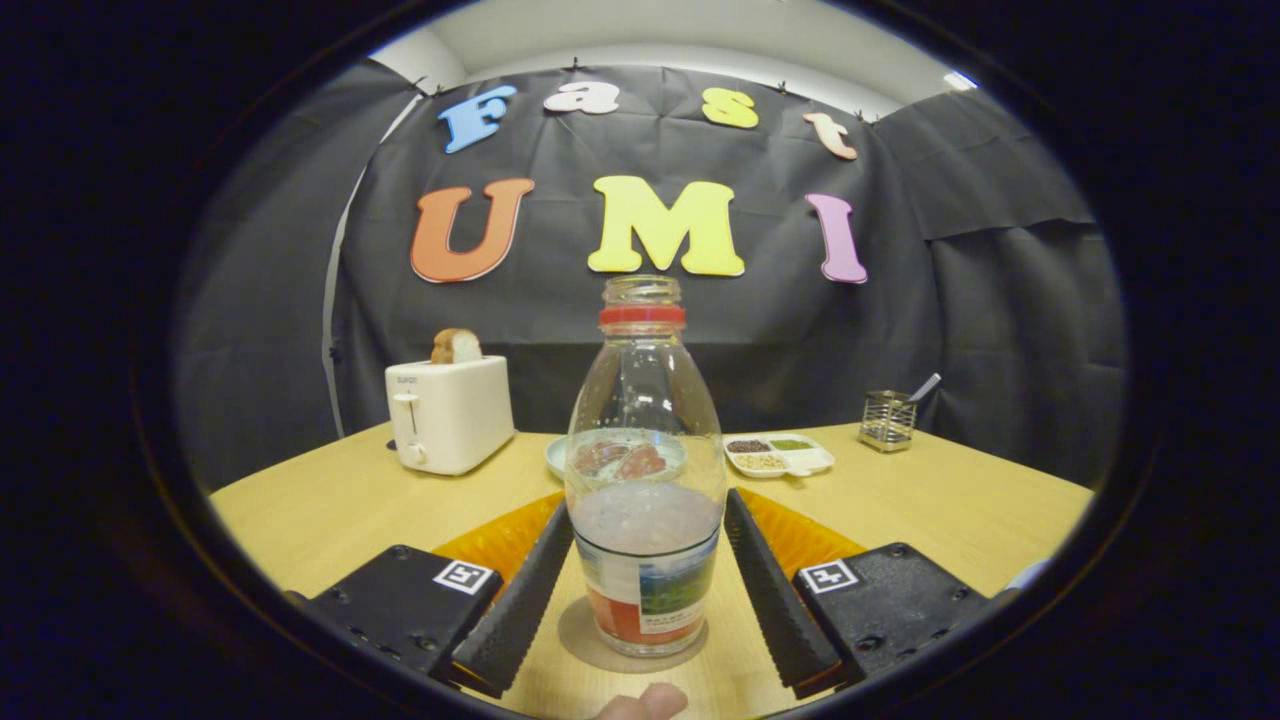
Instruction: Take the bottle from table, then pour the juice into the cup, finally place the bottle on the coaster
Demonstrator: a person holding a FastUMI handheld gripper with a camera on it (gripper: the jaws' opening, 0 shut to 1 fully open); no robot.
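Clear glass bottle with red neck ring (645, 480) stands upright on round coaster (585, 640), between parted jaws of gripper (645, 560); jaws best withdrawn straight, without nudging glass.

Tool (646, 560) fingers spread wide, level; fingertip (655, 702) below.

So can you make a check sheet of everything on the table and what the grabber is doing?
Surface: wooden table, an orange mat under the fingers.
Job's things: clear bottle, cap off, partly filled, standing upright on a round coaster. Cup: cannot tell.
Clutter: white toaster with a bread slice; plate behind the bottle; divided tray of grains; metal holder.
Grippers: gripper open, one finger on each side of the bottle; contact unclear. A fingertip shows beneath.
Cables: nothing seen.
Surroundings: black cloth wall.
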